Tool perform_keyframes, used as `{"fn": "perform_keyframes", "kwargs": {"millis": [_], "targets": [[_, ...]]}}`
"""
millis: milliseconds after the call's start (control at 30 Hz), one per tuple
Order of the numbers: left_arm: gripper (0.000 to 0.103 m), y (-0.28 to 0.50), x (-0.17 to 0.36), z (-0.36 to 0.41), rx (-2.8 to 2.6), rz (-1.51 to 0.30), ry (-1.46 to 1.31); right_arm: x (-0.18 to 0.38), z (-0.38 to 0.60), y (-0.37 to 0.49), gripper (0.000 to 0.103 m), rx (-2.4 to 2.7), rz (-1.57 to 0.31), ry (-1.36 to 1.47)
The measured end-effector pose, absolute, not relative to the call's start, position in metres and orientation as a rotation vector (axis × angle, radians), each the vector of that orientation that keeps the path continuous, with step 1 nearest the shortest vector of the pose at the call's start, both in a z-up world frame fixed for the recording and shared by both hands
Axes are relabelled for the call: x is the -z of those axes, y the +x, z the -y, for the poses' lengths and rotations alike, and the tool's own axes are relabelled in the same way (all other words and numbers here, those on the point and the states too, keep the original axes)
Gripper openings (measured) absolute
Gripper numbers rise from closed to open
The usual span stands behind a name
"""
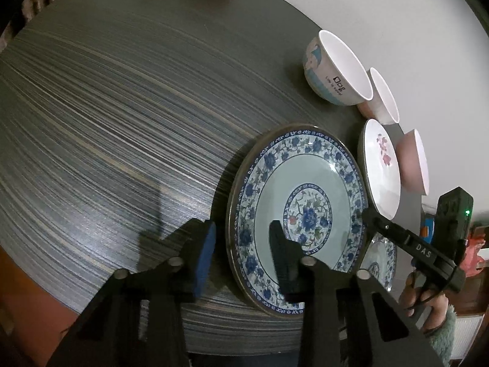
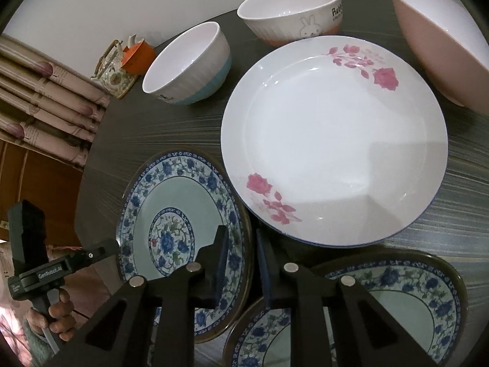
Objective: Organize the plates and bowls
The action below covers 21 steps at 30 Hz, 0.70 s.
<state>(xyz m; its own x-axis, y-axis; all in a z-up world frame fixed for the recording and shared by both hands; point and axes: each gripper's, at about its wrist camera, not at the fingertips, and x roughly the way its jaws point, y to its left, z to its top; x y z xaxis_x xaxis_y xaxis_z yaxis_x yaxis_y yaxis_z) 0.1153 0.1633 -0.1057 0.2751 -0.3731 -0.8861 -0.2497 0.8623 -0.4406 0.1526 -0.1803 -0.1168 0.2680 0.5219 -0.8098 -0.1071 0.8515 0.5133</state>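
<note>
A blue-and-white floral plate (image 1: 305, 177) (image 2: 171, 195) lies on the dark striped table (image 1: 107, 122), and both grippers are at opposite rims of it. My left gripper (image 1: 241, 224) straddles one rim with a visible gap at the blue pad, so it is open; the right wrist view shows it (image 2: 114, 243) at that edge. My right gripper (image 2: 241, 232) is shut on the other rim, one finger over the plate and one outside; its tip (image 1: 366, 214) shows in the left wrist view. A second blue-and-white plate (image 2: 397, 305) (image 1: 379, 263) lies partly under my right gripper.
A white plate with pink roses (image 2: 336, 137) (image 1: 382, 168) lies beyond. Behind it stand a blue-banded bowl (image 2: 189, 64) (image 1: 333, 67), a rabbit bowl (image 2: 290, 9) and a pink bowl (image 2: 437, 39). A teapot (image 2: 113, 73) and an orange object (image 2: 137, 55) sit at the table's far edge.
</note>
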Motion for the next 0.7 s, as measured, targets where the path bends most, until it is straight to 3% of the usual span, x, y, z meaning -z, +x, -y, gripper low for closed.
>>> {"fn": "perform_keyframes", "kwargs": {"millis": [167, 233, 400, 700], "targets": [[0.026, 0.122, 0.109, -0.163, 0.086, -1.323, -0.552, 0.119, 0.178, 0.155, 0.019, -0.447, -1.235, 0.393], [0.024, 0.124, 0.109, -0.162, 0.093, -1.321, -0.543, 0.120, 0.177, 0.157, 0.015, -0.447, -1.237, 0.384], [0.012, 0.129, 0.116, -0.162, 0.093, -1.344, -0.536, 0.120, 0.176, 0.155, 0.013, -0.441, -1.227, 0.363], [0.013, 0.127, 0.103, -0.168, 0.062, -1.298, -0.477, 0.104, 0.165, 0.133, 0.011, -0.431, -1.185, 0.368]]}}
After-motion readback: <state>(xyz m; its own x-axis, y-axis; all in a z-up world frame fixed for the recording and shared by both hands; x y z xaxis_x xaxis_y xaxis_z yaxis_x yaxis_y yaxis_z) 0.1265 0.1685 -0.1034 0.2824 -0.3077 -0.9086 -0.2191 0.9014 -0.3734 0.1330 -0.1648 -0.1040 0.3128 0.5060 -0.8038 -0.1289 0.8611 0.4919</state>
